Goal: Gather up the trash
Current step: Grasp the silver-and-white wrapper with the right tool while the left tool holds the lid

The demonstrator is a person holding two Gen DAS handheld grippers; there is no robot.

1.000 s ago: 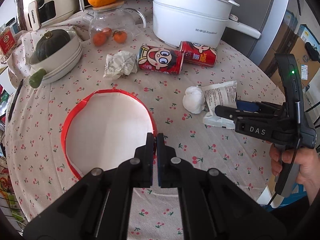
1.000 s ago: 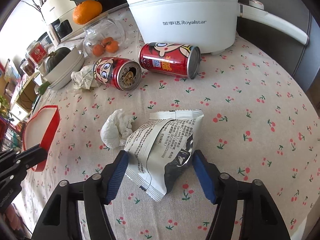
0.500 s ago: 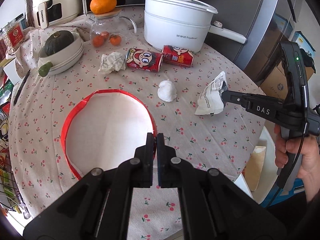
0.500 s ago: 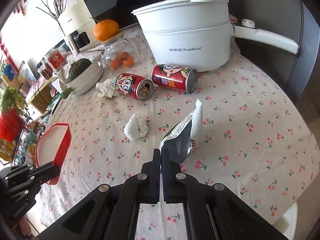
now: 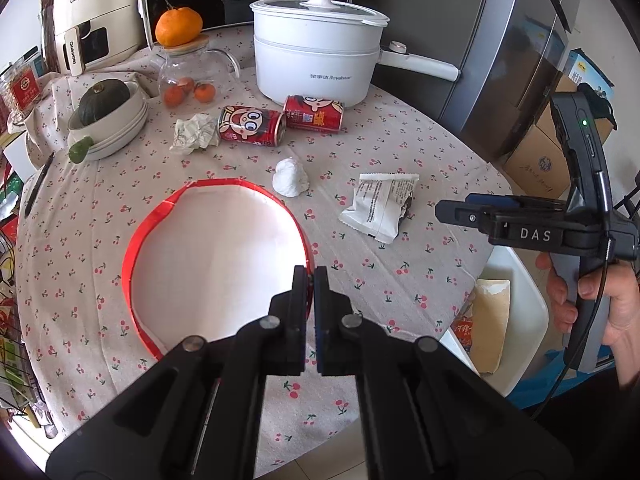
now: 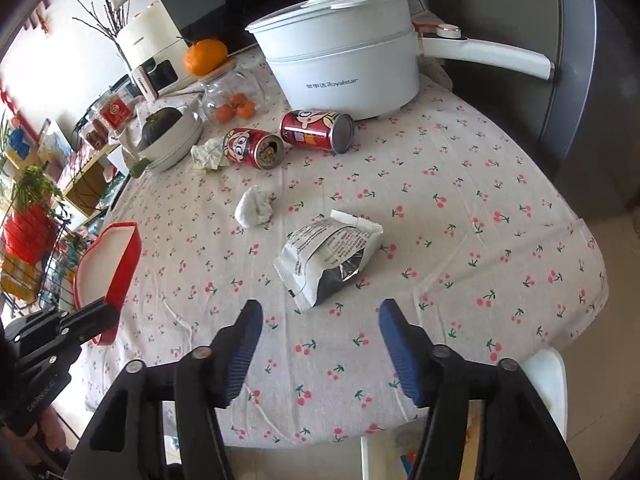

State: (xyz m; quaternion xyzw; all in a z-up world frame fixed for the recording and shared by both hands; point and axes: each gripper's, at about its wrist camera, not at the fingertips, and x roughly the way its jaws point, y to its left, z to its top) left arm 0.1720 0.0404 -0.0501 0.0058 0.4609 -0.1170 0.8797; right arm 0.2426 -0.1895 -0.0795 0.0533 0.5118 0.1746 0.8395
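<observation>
My left gripper (image 5: 310, 280) is shut on the near rim of the red tray (image 5: 132, 248) with a white bottom. The right wrist view shows that tray (image 6: 124, 256) at the table's left edge, in the left gripper (image 6: 108, 312). My right gripper (image 6: 320, 316) hovers above the cloth; its jaws are opening with nothing between them. Just beyond its fingertips lies a white snack wrapper (image 6: 328, 256) (image 5: 380, 208), torn end towards me. Further off lie a tissue ball (image 6: 254, 210) (image 5: 290, 178), crumpled paper (image 6: 208, 154) and two red cans (image 6: 252, 148) (image 6: 316, 130).
A white electric pot (image 5: 316, 60) with a long handle stands at the back, beside a glass jar (image 5: 188, 76) topped by an orange. Stacked bowls (image 5: 108, 132) holding a green squash sit at the left. A white stool (image 5: 520, 320) stands beyond the table's right edge.
The right gripper shut on the wrapper and lifted it, then opened; the wrapper lies flat on the cloth again. Both grippers drew back and up from the table.
</observation>
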